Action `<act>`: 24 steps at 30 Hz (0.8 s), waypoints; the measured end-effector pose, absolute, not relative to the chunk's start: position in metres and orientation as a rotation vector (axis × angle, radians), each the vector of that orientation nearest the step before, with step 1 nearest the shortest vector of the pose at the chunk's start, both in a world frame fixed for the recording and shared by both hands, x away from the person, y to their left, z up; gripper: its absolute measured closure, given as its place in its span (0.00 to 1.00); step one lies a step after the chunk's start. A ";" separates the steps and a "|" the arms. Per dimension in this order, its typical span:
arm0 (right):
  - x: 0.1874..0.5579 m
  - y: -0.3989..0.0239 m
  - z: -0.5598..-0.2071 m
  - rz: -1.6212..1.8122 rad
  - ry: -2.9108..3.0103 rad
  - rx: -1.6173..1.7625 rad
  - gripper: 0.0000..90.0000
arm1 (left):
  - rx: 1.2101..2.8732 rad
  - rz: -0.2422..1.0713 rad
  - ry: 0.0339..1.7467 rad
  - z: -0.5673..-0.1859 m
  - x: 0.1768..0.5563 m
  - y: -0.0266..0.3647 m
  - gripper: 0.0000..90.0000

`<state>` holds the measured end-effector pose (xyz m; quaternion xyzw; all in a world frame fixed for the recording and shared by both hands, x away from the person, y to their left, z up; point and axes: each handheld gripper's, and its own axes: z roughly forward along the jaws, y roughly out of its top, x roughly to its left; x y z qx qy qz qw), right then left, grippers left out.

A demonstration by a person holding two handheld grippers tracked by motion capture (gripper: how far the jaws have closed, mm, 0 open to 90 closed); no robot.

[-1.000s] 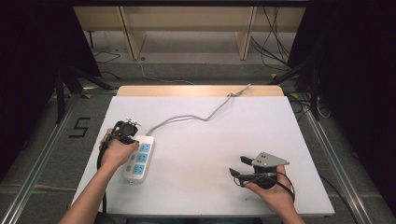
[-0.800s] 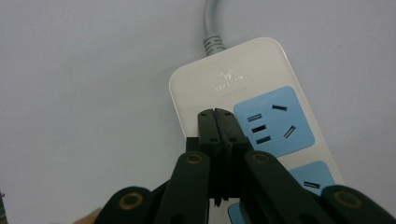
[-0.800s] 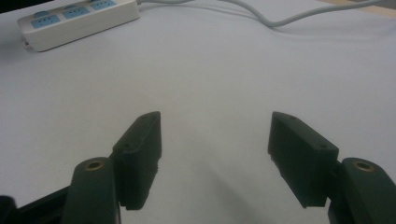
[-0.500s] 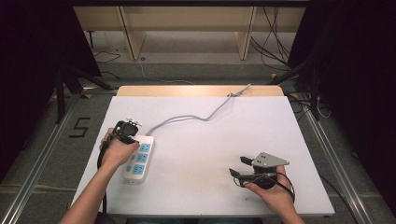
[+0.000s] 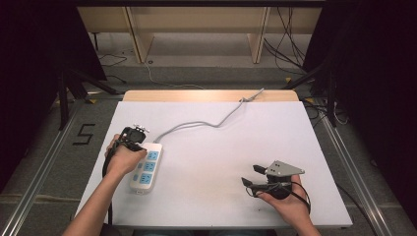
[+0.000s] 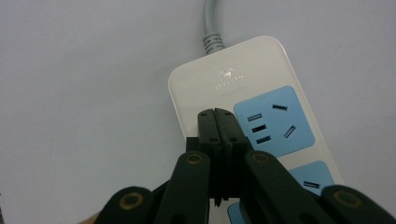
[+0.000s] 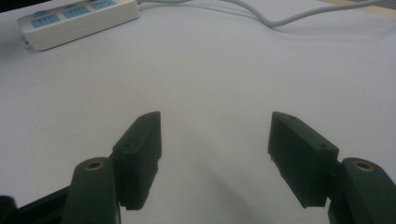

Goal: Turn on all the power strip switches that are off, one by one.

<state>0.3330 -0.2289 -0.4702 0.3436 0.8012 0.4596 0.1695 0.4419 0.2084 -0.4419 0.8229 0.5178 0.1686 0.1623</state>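
The left gripper (image 6: pixel 215 114), jaws pressed together, is resting on the power strip (image 6: pixel 243 84) at centre frame; keep pressure vertical. The right gripper (image 7: pixel 215 154) is waiting spread, lower frame.

Overhead plus two close table-level views

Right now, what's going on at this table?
A person sits at a white table with a gripper in each hand. The left gripper, jaws shut with nothing between them, is over the cord end of a white power strip with blue sockets; whether the tips press on it I cannot tell. The strip's grey cord runs off the far edge. The right gripper lies low over bare table, jaws open and empty.
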 end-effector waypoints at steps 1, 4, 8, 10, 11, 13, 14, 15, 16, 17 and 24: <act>0.333 -0.229 -0.470 1.306 2.277 0.977 0.40 | 2.349 0.483 1.478 -0.442 0.442 0.208 1.00; 0.333 -0.229 -0.470 1.308 2.277 0.975 0.40 | 2.347 0.473 1.480 -0.442 0.443 0.209 1.00; 0.333 -0.229 -0.470 1.307 2.277 0.978 0.40 | 2.340 0.460 1.486 -0.442 0.443 0.210 1.00; 0.333 -0.228 -0.470 1.309 2.277 0.979 0.40 | 2.338 0.450 1.489 -0.442 0.444 0.210 1.00; 0.333 -0.228 -0.470 1.309 2.278 0.978 0.40 | 2.333 0.449 1.494 -0.443 0.444 0.211 1.00; 0.333 -0.229 -0.470 1.310 2.277 0.975 0.40 | 2.331 0.464 1.490 -0.443 0.443 0.210 1.00; 0.333 -0.229 -0.470 1.310 2.277 0.975 0.40 | 2.337 0.467 1.487 -0.443 0.443 0.209 1.00; 0.333 -0.229 -0.470 1.309 2.274 0.975 0.40 | 2.341 0.467 1.486 -0.443 0.443 0.209 1.00; 0.333 -0.229 -0.470 1.310 2.274 0.977 0.40 | 2.338 0.465 1.487 -0.443 0.443 0.209 1.00; 0.334 -0.229 -0.470 1.310 2.276 0.977 0.40 | 2.336 0.463 1.484 -0.443 0.443 0.210 1.00; 0.334 -0.229 -0.470 1.312 2.277 0.977 0.40 | 2.343 0.460 1.461 -0.443 0.442 0.211 1.00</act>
